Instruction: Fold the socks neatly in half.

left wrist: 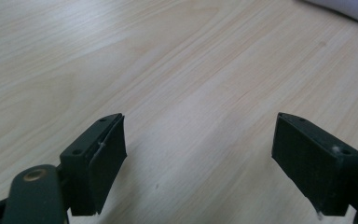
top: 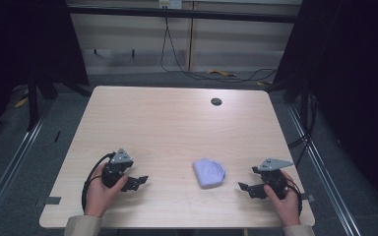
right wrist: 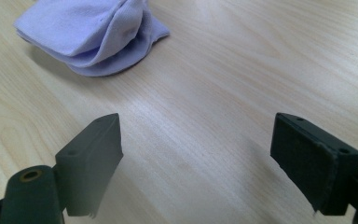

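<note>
A small folded purple cloth (top: pixel 209 172) lies flat on the wooden counter (top: pixel 177 128). Seen from the high view, it sits toward the near edge, at about 5 o'clock from the middle of the counter. It looks soft, with a few layers stacked on top of each other. Nothing touches it.

The left gripper (top: pixel 139 182) is at 9 o'clock from the cloth, well apart from it. A hand (top: pixel 101 194) holds it from below, and its fingers point toward the cloth. In the left gripper view, the left gripper (left wrist: pixel 198 163) has its fingers (left wrist: pixel 98 163) wide apart, with only bare wood between them. A pale bit of the cloth (left wrist: pixel 349 8) peeks in at the top corner, at about 1 o'clock.

The right gripper (top: pixel 246 189) is at 3 o'clock from the cloth, near it but not touching. The other hand (top: pixel 285 199) holds it, and its fingers point toward the cloth too. In the right gripper view, the right gripper (right wrist: pixel 196 163) also has its fingers (right wrist: pixel 95 158) wide apart, and they hold nothing. The cloth (right wrist: pixel 88 35) lies ahead of them at about 11 o'clock, with bare counter in between.

A small dark round hole (top: pixel 216 102) sits in the counter far from the person, at about 12 o'clock from the cloth. A black cable (top: pixel 91 179) loops out from the left gripper.
</note>
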### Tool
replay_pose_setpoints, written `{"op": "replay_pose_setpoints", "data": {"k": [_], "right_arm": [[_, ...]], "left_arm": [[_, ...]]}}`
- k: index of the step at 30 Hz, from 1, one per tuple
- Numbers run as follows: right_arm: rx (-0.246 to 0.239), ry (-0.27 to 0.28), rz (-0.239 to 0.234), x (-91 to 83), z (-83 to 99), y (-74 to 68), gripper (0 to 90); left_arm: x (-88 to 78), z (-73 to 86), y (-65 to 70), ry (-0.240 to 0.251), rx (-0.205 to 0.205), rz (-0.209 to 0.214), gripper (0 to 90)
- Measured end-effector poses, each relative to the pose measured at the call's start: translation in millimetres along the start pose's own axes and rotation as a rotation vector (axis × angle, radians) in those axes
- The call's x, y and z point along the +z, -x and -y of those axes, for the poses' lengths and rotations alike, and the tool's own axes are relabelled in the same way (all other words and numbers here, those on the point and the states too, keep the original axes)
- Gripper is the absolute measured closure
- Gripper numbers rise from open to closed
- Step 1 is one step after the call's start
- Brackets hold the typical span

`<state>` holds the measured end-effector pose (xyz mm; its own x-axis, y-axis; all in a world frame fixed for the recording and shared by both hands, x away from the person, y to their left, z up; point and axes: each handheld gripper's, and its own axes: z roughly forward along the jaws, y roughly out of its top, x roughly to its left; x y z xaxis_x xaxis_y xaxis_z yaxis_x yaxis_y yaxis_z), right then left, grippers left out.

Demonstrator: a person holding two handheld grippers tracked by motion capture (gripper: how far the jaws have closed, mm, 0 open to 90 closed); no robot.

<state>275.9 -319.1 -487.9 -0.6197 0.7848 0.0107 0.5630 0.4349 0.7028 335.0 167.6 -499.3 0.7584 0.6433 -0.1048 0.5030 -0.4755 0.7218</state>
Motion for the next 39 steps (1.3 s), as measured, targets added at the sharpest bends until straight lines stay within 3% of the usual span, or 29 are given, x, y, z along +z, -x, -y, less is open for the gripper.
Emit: {"op": "replay_pose_setpoints", "data": {"k": [11,23,33,36,39], "right_arm": [[-0.024,-0.034,0.011,4.8,5.6,1.7,15.6],[-0.013,0.010,0.002,5.1,12.9,8.3,13.6],[-0.014,0.007,0.001,5.1,12.8,8.5,13.2],[-0.013,0.007,0.001,5.1,12.9,8.4,13.2],[-0.013,0.007,0.001,5.1,12.9,8.4,13.2]], "left_arm": [[-14.8,18.3,-12.1,0.003,-0.007,-0.031,17.4],[-26.4,32.1,-21.3,0.011,-0.006,-0.050,17.3],[-29.6,41.5,-28.2,0.002,0.010,-0.069,17.0],[-31.1,43.7,-29.2,0.007,-0.002,-0.071,16.9],[-32.5,45.6,-31.2,0.004,0.022,-0.076,16.4]]}}
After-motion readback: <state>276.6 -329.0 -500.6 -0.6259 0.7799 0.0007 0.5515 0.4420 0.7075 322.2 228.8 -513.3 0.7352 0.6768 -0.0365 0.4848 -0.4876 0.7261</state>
